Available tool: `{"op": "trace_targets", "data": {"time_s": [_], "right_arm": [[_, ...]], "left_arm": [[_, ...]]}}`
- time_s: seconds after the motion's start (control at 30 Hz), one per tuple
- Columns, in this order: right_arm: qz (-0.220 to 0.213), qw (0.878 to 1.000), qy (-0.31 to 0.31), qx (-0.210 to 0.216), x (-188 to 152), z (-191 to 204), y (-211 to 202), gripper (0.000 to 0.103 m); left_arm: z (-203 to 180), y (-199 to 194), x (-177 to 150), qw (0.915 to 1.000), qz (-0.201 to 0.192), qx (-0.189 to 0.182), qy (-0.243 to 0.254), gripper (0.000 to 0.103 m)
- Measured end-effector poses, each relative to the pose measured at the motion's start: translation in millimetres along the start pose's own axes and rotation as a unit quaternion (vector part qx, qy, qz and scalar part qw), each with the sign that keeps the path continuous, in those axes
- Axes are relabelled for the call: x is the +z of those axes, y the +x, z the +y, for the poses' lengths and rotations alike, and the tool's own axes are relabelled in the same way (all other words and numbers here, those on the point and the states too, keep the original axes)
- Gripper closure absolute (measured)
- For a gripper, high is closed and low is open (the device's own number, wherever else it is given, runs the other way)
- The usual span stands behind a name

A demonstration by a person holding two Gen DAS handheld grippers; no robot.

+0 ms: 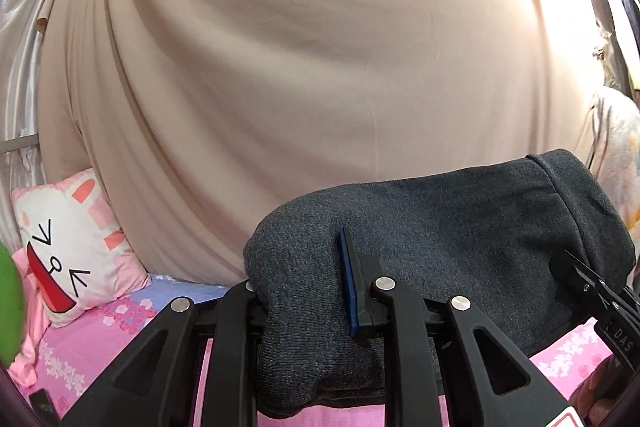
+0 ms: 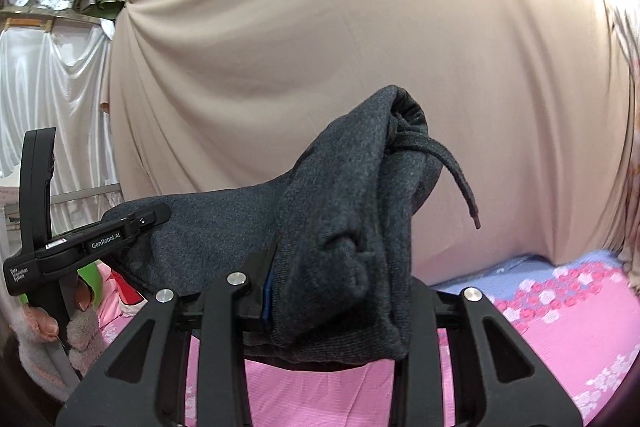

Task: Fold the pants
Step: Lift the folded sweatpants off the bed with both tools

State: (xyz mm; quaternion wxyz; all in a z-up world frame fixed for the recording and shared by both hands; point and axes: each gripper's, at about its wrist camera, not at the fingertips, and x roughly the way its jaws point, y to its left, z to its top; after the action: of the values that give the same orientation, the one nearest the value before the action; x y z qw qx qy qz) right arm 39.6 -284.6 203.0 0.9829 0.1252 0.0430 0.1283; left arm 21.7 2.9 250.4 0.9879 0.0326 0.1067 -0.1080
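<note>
Aloft over the pink bedsheet (image 2: 560, 327), the grey pants (image 1: 460, 219) are stretched sideways, one bunched end pinched by the left gripper (image 1: 304, 287), the other by the right gripper (image 2: 340, 299).

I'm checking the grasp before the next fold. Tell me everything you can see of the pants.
The pants are dark charcoal, a soft knit-looking fabric, held bunched in the air above the pink sheet. The left gripper and right gripper are each shut on a fold, with cloth spanning between them. The waistband end rises by the right gripper, and a drawstring dangles free from it.
</note>
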Motion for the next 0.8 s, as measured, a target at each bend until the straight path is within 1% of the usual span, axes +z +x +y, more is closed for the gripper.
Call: {"op": "trace_targets", "data": {"time_s": [0.2, 0.4, 0.53, 0.67, 0.8], "right_arm": [[0.036, 0.999, 0.022, -0.007, -17, -17, 42, 0.072], [0.064, 0.997, 0.034, -0.019, -35, -32, 77, 0.072], [0.081, 0.996, 0.041, -0.026, -48, -43, 96, 0.072], [0.091, 0.994, 0.046, -0.033, -58, -51, 106, 0.072], [0.107, 0.992, 0.051, -0.044, -72, -60, 122, 0.072]], "left_arm": [[4, 50, -14, 0.9994, 0.033, 0.005, 0.002, 0.086], [7, 102, -37, 0.9974, 0.071, 0.002, 0.002, 0.086], [8, 130, -50, 0.9960, 0.090, 0.000, 0.000, 0.086], [15, 154, -63, 0.9944, 0.106, -0.002, -0.001, 0.086], [13, 178, -77, 0.9925, 0.122, -0.002, 0.003, 0.086]]}}
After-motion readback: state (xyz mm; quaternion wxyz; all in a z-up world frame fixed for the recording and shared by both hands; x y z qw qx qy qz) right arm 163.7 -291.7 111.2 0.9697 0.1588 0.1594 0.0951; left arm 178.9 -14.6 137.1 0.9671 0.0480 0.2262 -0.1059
